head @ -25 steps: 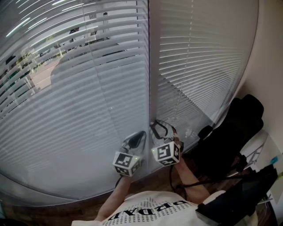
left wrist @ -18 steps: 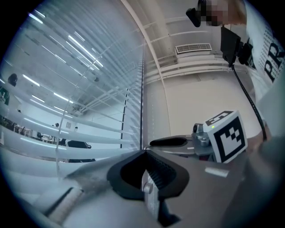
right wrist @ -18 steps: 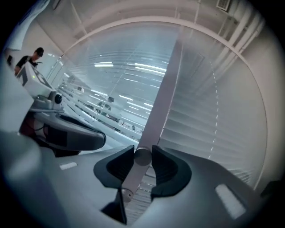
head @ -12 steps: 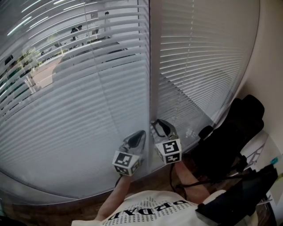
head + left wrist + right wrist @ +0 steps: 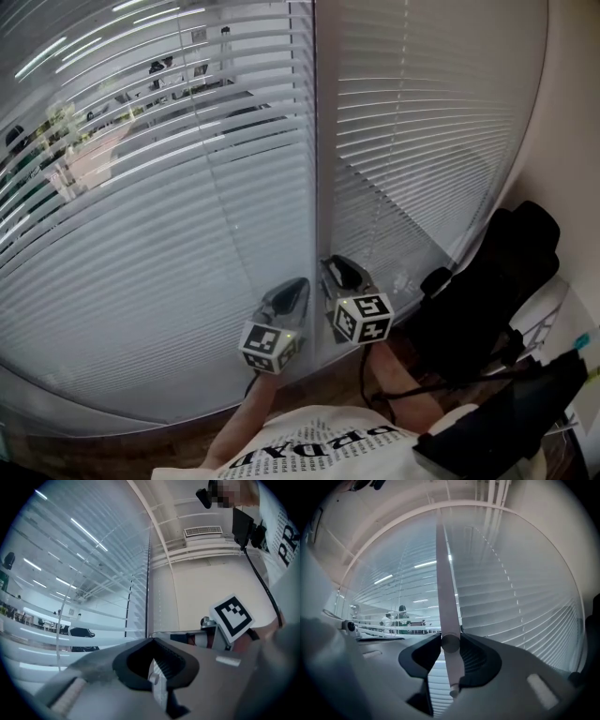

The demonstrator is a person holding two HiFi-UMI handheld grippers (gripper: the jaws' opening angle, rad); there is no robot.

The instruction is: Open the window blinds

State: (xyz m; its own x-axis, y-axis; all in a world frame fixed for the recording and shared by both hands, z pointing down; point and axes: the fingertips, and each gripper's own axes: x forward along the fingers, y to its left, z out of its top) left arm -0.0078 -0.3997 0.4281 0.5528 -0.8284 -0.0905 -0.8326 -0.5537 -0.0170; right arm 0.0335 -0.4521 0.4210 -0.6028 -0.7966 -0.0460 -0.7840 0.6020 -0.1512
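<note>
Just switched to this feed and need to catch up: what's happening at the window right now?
A person stands at the window with a gripper in each hand. The right gripper is clamped on the tilt wand, which hangs in front of the post between the two blinds. The left gripper sits beside it, jaws together, with nothing clearly in them. The left blind lets the room beyond show through its upper slats; the right blind looks shut.

Black chair [image 5: 487, 291], beige wall [image 5: 574, 112]
</note>
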